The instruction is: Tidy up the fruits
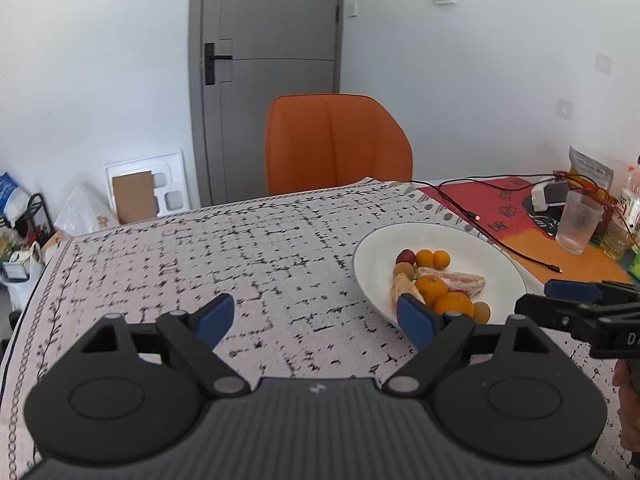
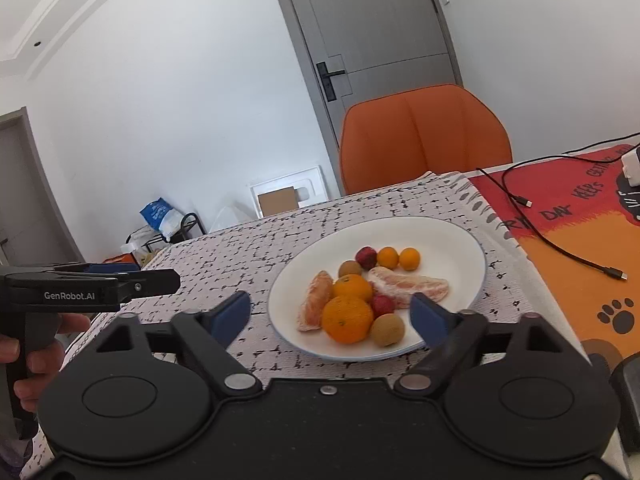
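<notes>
Both my claws spread wide, nothing held: left gripper (image 1: 316, 320) just left of the white plate (image 2: 460, 240), right gripper (image 2: 332, 316) over its near rim. Fruits (image 2: 348, 318) piled on plate.

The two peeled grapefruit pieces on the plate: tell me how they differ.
The left grapefruit piece looks deeper orange and stands steeply, running front to back; the right grapefruit piece is paler pink with white pith and lies flat, running crosswise. The right one looks longer. The left one lies left of the two oranges, the right one behind and right of them. Both are peeled and rest on the white plate.
</notes>
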`<state>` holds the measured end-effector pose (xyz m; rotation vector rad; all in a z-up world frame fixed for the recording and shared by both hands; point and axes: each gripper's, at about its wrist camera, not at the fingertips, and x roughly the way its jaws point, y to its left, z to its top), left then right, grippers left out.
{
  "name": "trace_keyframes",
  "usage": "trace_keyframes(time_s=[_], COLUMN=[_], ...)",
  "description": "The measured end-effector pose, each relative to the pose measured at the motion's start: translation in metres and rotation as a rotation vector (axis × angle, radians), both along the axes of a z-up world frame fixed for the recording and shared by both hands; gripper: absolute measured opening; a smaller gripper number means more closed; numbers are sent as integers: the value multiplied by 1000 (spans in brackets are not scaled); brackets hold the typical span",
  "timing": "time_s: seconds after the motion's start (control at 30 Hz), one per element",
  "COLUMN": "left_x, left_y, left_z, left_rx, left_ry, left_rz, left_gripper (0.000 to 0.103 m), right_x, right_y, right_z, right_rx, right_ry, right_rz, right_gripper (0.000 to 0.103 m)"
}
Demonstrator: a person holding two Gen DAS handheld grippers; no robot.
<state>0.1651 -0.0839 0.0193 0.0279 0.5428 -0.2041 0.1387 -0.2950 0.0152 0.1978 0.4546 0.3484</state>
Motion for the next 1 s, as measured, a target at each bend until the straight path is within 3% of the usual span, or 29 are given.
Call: trace_keyframes(time_s=[0.1,0.43,1.0], left_x=[-9,-39,-88], left_y=[6,24,54], left_z=[1,7,15], left_rx=[1,-19,-25], left_ry=[-5,-6,2], left_rz=[19,65,139], left_gripper=[91,103,103], right_x=[-5,-20,-51], right_y=[5,20,39], right_z=[2,7,21], right_rx=[-2,-20,-27], right_ry=[-1,5,4], right_rz=[11,38,55], right_gripper=[103,103,103])
